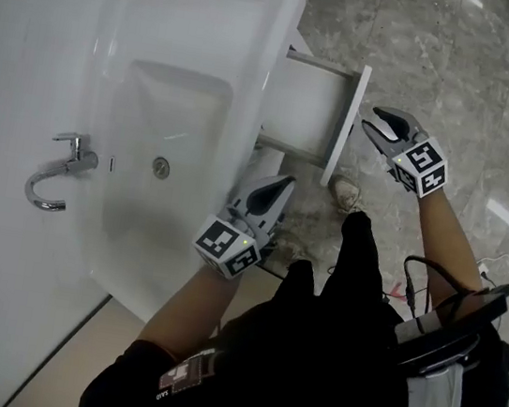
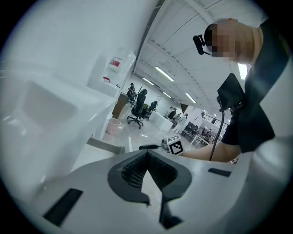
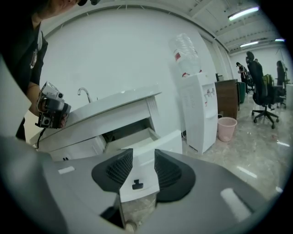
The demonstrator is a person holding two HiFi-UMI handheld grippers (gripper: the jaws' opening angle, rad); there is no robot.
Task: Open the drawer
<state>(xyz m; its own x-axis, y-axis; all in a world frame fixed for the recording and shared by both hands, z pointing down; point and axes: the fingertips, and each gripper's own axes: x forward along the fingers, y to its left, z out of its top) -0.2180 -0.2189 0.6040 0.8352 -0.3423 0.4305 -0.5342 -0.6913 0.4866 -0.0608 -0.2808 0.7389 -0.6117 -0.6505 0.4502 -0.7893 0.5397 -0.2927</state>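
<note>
Under the basin (image 1: 212, 40), head view, the drawer (image 1: 311, 111) stands pulled out, so the task appears complete. The right gripper (image 1: 379, 129) hangs beside its front and the left gripper (image 1: 280, 188) by the basin edge. Left gripper view: fingertips together, nothing held. Right gripper view: fingers apart and empty, with the drawer beyond them; its contents are indistinct.
</note>
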